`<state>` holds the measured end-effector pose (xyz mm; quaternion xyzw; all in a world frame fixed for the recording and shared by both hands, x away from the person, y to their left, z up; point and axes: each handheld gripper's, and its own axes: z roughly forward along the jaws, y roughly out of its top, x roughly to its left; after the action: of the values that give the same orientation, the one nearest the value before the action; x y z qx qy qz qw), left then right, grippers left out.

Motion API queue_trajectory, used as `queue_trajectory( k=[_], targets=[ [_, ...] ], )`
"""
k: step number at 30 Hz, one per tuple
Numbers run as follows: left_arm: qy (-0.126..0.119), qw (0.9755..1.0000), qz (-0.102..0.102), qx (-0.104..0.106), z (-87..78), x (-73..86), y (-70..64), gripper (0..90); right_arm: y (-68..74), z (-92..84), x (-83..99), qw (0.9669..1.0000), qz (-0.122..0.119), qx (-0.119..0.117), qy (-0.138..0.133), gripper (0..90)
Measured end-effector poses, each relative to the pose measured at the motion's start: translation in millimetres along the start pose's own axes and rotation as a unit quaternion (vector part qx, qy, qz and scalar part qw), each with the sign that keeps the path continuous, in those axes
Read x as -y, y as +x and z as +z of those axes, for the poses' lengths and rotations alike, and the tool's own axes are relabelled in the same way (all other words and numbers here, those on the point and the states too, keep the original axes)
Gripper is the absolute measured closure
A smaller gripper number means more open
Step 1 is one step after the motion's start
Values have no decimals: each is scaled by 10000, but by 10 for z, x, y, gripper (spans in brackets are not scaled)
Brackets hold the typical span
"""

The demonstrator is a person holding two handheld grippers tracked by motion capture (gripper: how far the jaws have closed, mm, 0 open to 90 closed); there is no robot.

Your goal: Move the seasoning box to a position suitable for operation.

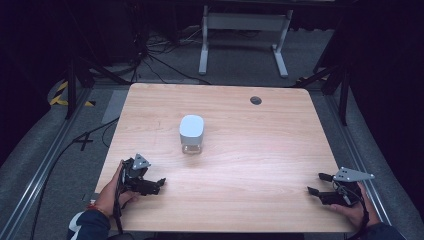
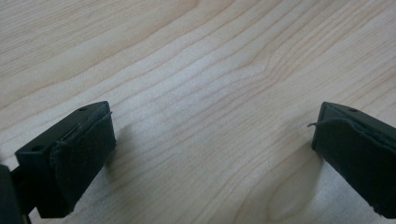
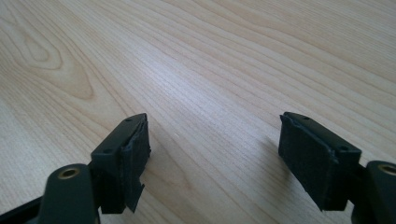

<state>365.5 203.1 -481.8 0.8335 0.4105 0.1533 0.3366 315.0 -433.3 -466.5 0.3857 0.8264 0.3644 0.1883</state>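
Wooden table (image 1: 250, 165): jar (image 1: 192, 134) well beyond both grippers' fingers (image 1: 161, 182).

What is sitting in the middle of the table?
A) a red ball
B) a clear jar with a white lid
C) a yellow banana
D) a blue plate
B: a clear jar with a white lid stands alone on the wooden table, apart from both grippers.

A lab or test studio. A bare wooden table (image 1: 240, 170) stands on grey carpet (image 1: 240, 60), ringed by black curtains (image 1: 385, 50). Metal rails (image 1: 40, 175) run along the floor at both sides, cables (image 1: 155, 55) tangle at upper left, and a white desk frame (image 1: 245, 30) stands at top centre.
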Motion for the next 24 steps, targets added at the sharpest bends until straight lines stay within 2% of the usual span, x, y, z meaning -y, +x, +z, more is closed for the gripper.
queue_trajectory(
  k=[5, 6, 8, 12, 14, 16, 17, 18, 19, 20, 22, 24],
  targets=[
    [10, 10000, 8, 28, -1, 0, -1, 0, -6, 6, -23, 10000, 25, 30, 48, 269],
    [6, 10000, 82, 42, -7, 5, 3, 0, -7, 21, -43, 10000, 32, 72, 54, 291],
    [28, 9999, 73, 106, -14, 9, -4, 3, -1, 54, -102, 9999, -59, 96, 77, 312],
    [24, 9999, 99, 126, -13, 8, -2, 3, 19, 80, -248, 9998, -144, -6, -128, 359],
    [23, 9999, 98, 125, -13, 8, -2, 3, 22, 80, -343, 9993, -199, -49, -319, 400],
    [24, 9999, 100, 125, -13, 8, -2, 3, 40, 100, -448, 9988, -302, -84, -378, 418],
    [25, 9999, 101, 125, -13, 8, -2, 3, 50, 113, -493, 9988, -262, -149, -379, 432],
    [24, 9999, 102, 126, -13, 8, -1, 3, 64, 117, -578, 9984, -278, -269, -421, 496],
    [22, 9999, 102, 127, -13, 8, -2, 3, 74, 110, -631, 9976, -336, -345, -491, 510],
    [20, 9999, 101, 128, -13, 9, -2, 3, 113, 98, -797, 9962, -373, -431, -651, 524],
    [21, 9999, 102, 128, -13, 9, -1, 3, 128, 98, -864, 9957, -387, -453, -707, 535],
    [24, 9999, 102, 131, -13, 8, 0, 4, 187, 132, -1105, 9942, -444, -551, -810, 572]
  ],
)
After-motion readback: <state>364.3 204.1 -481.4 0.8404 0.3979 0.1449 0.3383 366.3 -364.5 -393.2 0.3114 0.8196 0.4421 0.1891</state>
